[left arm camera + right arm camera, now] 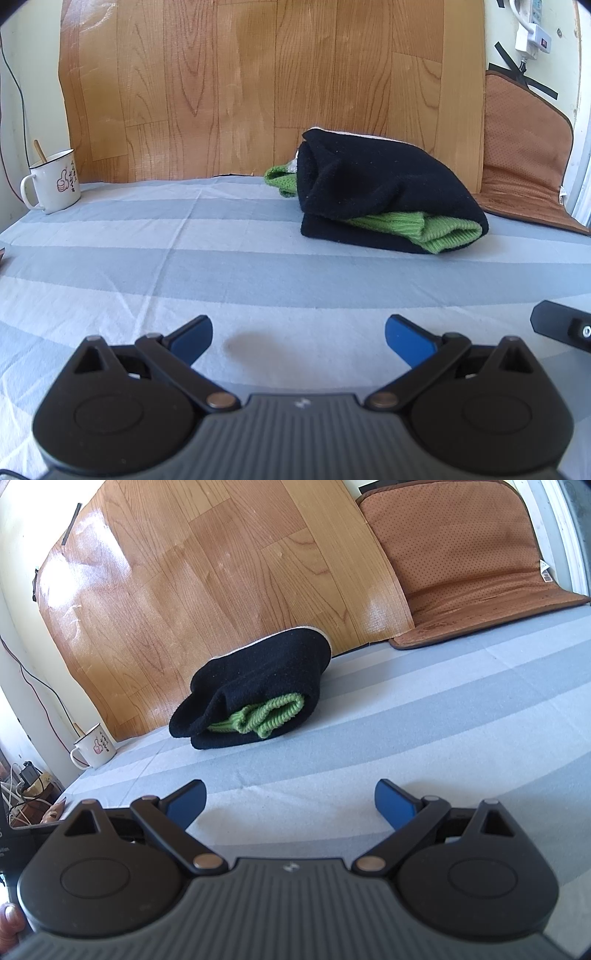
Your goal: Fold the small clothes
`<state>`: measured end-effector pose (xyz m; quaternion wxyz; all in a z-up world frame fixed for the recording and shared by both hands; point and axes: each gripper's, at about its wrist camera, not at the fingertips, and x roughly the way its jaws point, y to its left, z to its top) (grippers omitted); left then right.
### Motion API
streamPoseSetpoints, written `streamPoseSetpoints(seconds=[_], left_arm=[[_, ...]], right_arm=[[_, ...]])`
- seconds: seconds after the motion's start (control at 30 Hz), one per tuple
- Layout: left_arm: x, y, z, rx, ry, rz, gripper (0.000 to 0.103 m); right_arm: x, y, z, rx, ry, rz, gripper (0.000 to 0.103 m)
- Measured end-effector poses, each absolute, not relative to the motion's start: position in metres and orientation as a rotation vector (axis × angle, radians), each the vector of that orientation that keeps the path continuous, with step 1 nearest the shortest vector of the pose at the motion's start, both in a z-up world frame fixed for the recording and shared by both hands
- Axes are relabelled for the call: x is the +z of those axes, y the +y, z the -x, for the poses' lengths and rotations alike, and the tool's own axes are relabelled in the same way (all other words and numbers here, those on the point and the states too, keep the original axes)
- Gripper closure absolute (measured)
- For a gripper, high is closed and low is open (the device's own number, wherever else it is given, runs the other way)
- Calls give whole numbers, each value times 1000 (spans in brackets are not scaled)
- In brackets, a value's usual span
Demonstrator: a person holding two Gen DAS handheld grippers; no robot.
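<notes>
A black garment [388,184] lies folded on the blue-and-white striped sheet [221,258], with a green knit piece [432,229] tucked inside the fold and poking out at both ends. It also shows in the right wrist view [258,686], with the green knit [266,712] at its front. My left gripper [298,341] is open and empty, well short of the bundle. My right gripper [290,805] is open and empty, also short of it. Part of the right gripper's body [561,326] shows at the right edge of the left wrist view.
A white enamel mug [53,182] with a spoon stands at the far left; it also shows in the right wrist view [94,749]. A wood-pattern sheet [258,85] lines the back. A brown cushion [524,158] leans at the back right. Cables [22,794] lie off the left edge.
</notes>
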<state>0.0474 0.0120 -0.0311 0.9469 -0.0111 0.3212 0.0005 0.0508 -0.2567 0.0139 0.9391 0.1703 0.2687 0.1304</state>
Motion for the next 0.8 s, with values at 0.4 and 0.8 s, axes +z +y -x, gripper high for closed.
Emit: streamPoseSetpoints(seconds=[0.4, 0.8], left_arm=[[-31, 12, -47, -4, 650, 23, 0], [-32, 13, -48, 6, 660, 25, 0]], right_arm=[[14, -257, -51, 267, 549, -348, 4], [14, -257, -51, 267, 549, -349, 4]])
